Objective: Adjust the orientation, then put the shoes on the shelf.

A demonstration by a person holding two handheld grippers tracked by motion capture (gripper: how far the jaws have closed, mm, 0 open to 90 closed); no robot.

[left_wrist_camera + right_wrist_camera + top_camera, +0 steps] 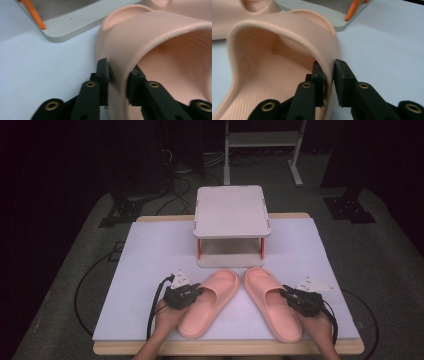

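Pink foam-like slippers, two of them, lie on the pale mat (150, 250) that covers the table, toes pointing toward the far side and nearly meeting, heels spread apart toward the person. One small two-tier shelf (231, 211), light grey with orange posts, stands just beyond the toes. Two grippers are at work, one in each hand.

The left slipper (210, 302) lies at the left of the pair, and the left gripper (192, 292) comes at it from its outer side. In the left gripper view its two black jaws have pinched together on the outer edge of the strap (140, 42), one pad outside the strap, the other inside against the ribbed lining. The jaws stand narrow, with only the thickness of the strap between them.

The right slipper (270, 300) lies at the right, and the right gripper (290, 295) meets it from its outer side in the same way. In the right gripper view the jaws clamp the strap's side wall (287, 32), one pad inside the slipper and one outside, close together. Both soles rest on the mat.
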